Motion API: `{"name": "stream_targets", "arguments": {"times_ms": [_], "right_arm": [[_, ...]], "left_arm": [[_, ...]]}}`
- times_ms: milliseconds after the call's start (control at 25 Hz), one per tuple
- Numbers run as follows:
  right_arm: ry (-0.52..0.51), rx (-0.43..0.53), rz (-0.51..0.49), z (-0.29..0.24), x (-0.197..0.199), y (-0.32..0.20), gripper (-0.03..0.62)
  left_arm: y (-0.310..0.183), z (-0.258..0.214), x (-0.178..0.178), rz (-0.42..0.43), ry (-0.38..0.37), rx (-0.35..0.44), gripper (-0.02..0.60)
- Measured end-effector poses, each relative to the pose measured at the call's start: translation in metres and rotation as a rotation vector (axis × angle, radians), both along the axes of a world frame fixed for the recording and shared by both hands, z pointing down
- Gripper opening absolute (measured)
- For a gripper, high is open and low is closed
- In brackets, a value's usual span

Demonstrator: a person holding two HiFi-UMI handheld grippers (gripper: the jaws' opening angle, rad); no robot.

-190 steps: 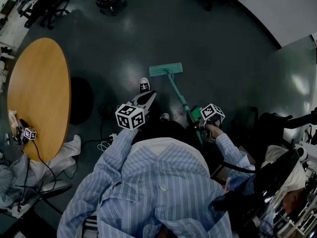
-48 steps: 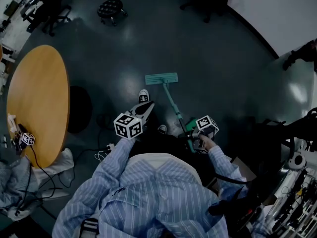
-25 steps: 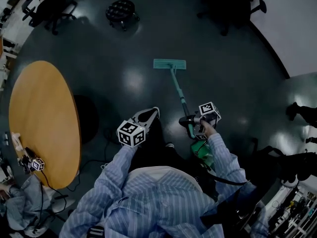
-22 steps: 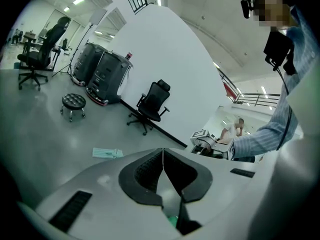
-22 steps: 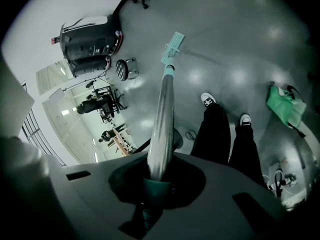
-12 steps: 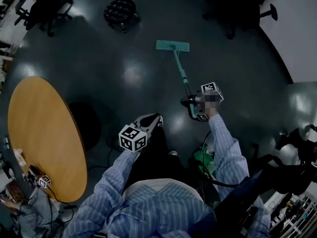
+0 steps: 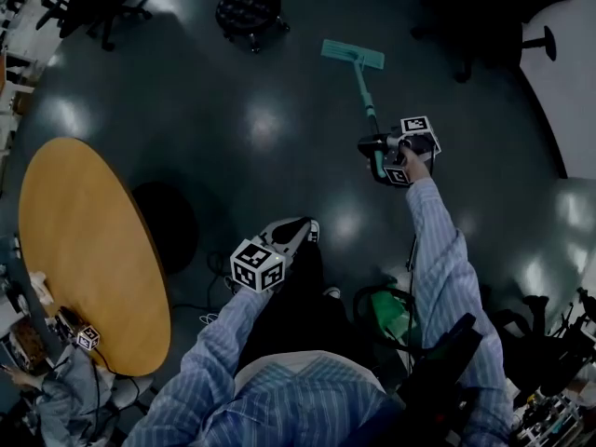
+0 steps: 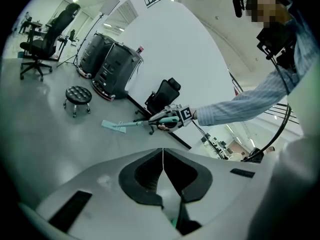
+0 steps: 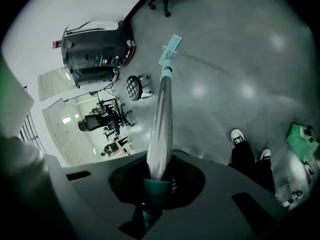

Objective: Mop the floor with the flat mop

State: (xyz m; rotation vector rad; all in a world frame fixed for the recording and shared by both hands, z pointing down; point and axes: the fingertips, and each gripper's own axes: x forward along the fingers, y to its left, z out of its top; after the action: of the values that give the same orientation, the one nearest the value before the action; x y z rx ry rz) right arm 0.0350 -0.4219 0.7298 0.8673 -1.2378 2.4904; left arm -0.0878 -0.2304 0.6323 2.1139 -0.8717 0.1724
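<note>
Floor: dark, glossy, lamp reflections across it; carries everything below. Round table: wooden top, at the floor's left edge, well apart from the work. Flat mop: green, its pad flat on the floor far ahead of the person, toward the top edge, with the handle slanting back to the outstretched right arm. Stool: black, on castors, near the pad to its left, not touching. Right tongs: clamped on the mop handle near its green grip end, the shaft running straight out between the jaws. Left tongs: jaws pressed together with nothing between them, held low near the person's legs, well apart from the mop. Step in hand, by judgement: a one-handed push stroke at or near full reach, since the arm looks close to straight. Next move, by judgement: draw the pad back toward the feet or sweep it sideways onto unmopped floor, keeping the pad flat and the grip firm, and steering clear of the stool.
</note>
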Motion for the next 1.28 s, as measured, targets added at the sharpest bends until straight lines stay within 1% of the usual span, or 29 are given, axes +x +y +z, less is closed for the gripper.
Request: {"name": "stream_targets", "arguments": {"times_ms": [160,280,440,560,720,880,1080,1280], "right_arm": [[0.003,0.01,0.018,0.006,-0.011,-0.04,0.025],[0.004,0.011,0.03,0.006,-0.014,-0.057,0.025],[0.016,0.018,0.029,0.008,-0.015,-0.062,0.025],[0.019,0.024,0.02,0.012,-0.011,-0.052,0.025],[0.016,0.021,0.011,0.012,-0.004,-0.025,0.025],[0.021,0.017,-0.004,0.009,0.008,0.017,0.025],[0.024,0.005,-0.02,0.005,0.023,0.087,0.025],[0.017,-0.012,-0.035,-0.002,0.034,0.173,0.025]], "left_arm": [[-0.005,0.005,-0.007,-0.014,-0.001,-0.01,0.008],[-0.001,0.009,-0.007,-0.012,0.0,-0.023,0.008],[0.004,0.014,-0.007,0.006,-0.01,-0.029,0.008],[0.007,0.014,-0.006,0.011,-0.01,-0.029,0.009],[0.011,0.012,-0.002,0.019,-0.015,-0.013,0.009],[0.016,0.002,0.004,0.006,-0.015,0.009,0.009],[0.041,-0.009,0.02,0.018,-0.014,0.032,0.009],[0.081,-0.022,0.039,0.029,0.004,0.044,0.009]]}}
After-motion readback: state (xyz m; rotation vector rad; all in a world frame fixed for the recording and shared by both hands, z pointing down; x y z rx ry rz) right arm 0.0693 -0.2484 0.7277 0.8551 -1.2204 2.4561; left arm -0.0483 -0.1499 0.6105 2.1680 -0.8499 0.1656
